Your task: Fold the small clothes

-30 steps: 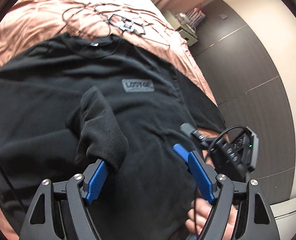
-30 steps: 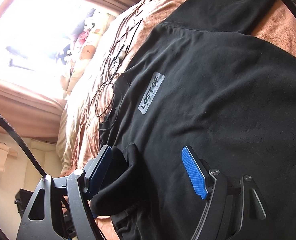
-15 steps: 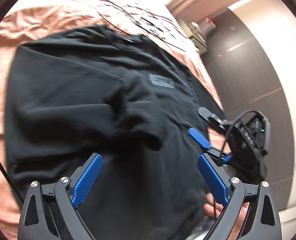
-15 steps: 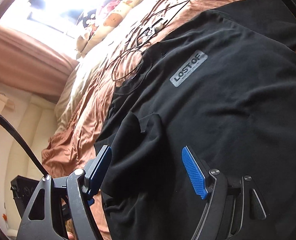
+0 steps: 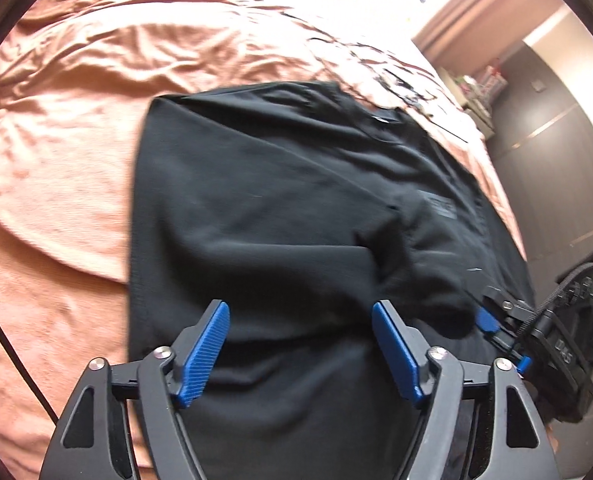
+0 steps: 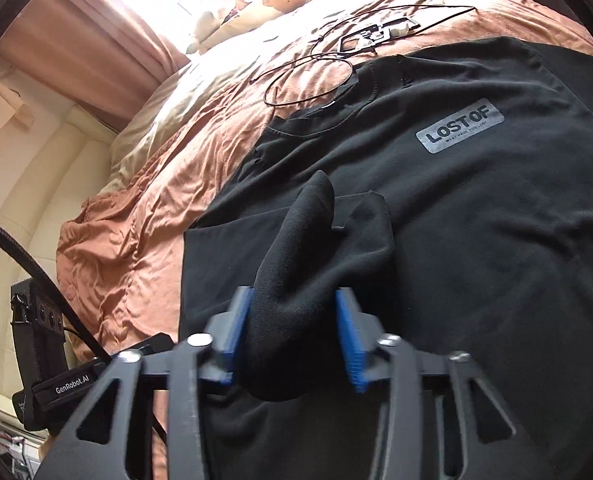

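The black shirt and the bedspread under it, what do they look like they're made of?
The black shirt looks like soft matte knit, probably cotton jersey: it drapes, bunches thickly where the right gripper pinches its sleeve, and carries a smooth grey printed patch. The bedspread looks like thin woven fabric with slight sheen, given its fine wrinkles; fibre unclear.

My left claw point(image 5: 300, 354) and right claw point(image 6: 294, 338) have black frames, silver screws, ribbed blue pads point(image 5: 204, 354) and a black cable point(image 6: 32, 268).
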`<control>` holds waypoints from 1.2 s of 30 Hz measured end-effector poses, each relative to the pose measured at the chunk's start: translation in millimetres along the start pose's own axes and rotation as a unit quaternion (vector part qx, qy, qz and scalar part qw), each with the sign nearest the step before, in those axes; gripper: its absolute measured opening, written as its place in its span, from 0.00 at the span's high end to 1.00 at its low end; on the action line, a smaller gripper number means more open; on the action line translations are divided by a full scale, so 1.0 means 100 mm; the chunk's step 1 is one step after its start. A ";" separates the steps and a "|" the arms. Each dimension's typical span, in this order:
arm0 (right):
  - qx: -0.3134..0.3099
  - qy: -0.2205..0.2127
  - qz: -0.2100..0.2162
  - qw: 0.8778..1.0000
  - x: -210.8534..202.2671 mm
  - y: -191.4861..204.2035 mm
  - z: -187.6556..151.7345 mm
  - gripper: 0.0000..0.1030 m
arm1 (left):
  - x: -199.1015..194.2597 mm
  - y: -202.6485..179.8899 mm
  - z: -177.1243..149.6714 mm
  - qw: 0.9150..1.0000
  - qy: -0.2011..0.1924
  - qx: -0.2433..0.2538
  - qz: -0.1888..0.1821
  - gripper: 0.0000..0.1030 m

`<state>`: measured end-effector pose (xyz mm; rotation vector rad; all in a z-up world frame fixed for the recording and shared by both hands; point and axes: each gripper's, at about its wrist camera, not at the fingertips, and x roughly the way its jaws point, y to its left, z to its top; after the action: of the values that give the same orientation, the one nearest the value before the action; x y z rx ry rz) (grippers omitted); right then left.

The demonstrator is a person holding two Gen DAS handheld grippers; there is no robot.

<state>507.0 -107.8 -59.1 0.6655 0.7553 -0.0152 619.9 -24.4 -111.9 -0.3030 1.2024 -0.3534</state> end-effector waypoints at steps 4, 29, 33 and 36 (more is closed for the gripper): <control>0.031 -0.029 -0.032 0.999 -0.13 -0.21 0.02 0.93 | 0.06 0.18 0.03 1.000 0.002 -0.021 0.015 0.33; -0.122 0.007 -0.122 0.985 0.19 0.18 -0.13 0.28 | 0.11 0.41 0.15 0.998 -0.007 -0.033 0.047 0.34; -0.133 0.025 -0.157 0.978 0.39 0.25 -0.06 0.28 | 0.12 0.47 0.14 0.998 -0.006 -0.037 0.044 0.34; -0.143 0.038 -0.174 0.974 0.54 0.28 -0.06 0.28 | 0.14 0.51 0.13 0.998 -0.003 -0.038 0.043 0.34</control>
<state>549.5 -70.5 -81.2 0.2544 0.9211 -0.1985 642.3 16.1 -140.5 -0.3166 1.2200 -0.2326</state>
